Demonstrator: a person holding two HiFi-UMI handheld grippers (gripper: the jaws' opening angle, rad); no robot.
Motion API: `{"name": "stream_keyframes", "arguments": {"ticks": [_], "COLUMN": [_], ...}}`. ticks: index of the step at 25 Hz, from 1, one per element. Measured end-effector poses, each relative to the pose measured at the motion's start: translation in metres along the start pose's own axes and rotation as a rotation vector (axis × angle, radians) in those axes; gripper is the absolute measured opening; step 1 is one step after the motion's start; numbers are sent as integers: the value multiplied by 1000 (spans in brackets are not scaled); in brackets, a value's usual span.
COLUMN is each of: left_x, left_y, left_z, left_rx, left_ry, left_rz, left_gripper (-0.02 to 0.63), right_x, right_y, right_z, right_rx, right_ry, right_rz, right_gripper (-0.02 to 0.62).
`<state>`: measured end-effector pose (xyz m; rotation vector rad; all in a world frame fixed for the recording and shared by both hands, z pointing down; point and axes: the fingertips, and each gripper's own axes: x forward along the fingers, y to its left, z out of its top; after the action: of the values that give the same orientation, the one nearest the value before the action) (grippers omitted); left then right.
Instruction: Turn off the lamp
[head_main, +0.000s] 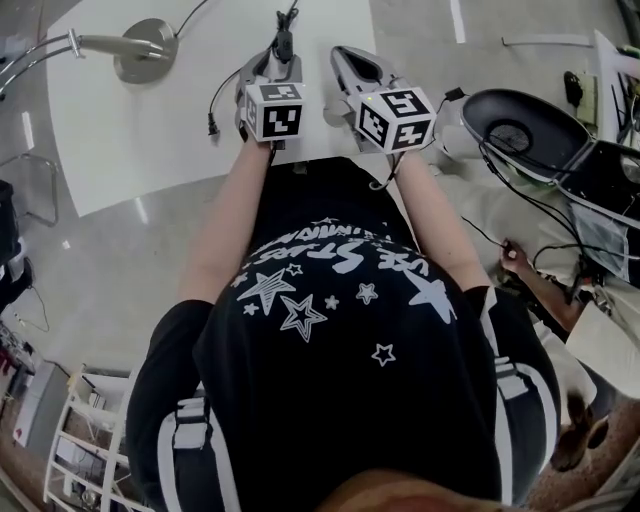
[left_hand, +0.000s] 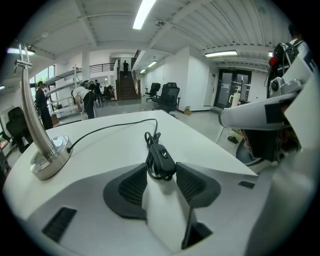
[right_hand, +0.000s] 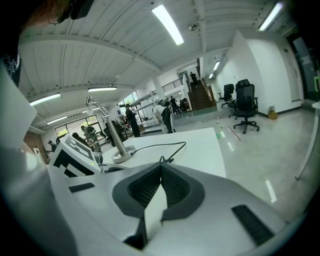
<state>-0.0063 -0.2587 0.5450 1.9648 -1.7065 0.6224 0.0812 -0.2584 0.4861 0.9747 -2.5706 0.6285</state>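
- White table (head_main: 200, 110).
- Lamp base (head_main: 146, 48) at approx. 11 o'clock on it.
- Black cord (left_hand: 115, 126) w/ inline switch (head_main: 284, 45) at approx. 2 o'clock.
- Plug (head_main: 212, 127) at 6 o'clock, near the table edge.

The counter (head_main: 180, 130) is plain white. The lamp (left_hand: 42, 150) is polished silver metal, and its cord (left_hand: 115, 126) and inline switch (left_hand: 162, 156) are black. The left gripper (left_hand: 161, 171) and right gripper (right_hand: 161, 169) are pale grey with dark grey ribbed pads (left_hand: 132, 187). Each marker cube (head_main: 275, 110) is white with black square patterns. The person's T-shirt (head_main: 340, 340) is black with white stars and lettering. The floor (head_main: 110, 260) is glossy grey.
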Motion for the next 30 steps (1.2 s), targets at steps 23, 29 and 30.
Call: {"name": "stream_keyframes", "arguments": {"ticks": [23,29,30], "left_x": [-5,-3,-2], "left_y": [-3,0,0], "left_z": [2,2,2], "left_rx": [-55,-68,-68], "left_ry": [1,-2,-1], "left_rz": [-45,-43,-45], "left_gripper": [130,130,130], "right_x": [83,94,94], "right_y": [32,38,37], "right_z": [-23,-29,-30], "right_rx": [-285,-376,-371], "right_ry": [363,448,461], "right_rz": [357,385,388], "right_gripper": [6,6,6]}}
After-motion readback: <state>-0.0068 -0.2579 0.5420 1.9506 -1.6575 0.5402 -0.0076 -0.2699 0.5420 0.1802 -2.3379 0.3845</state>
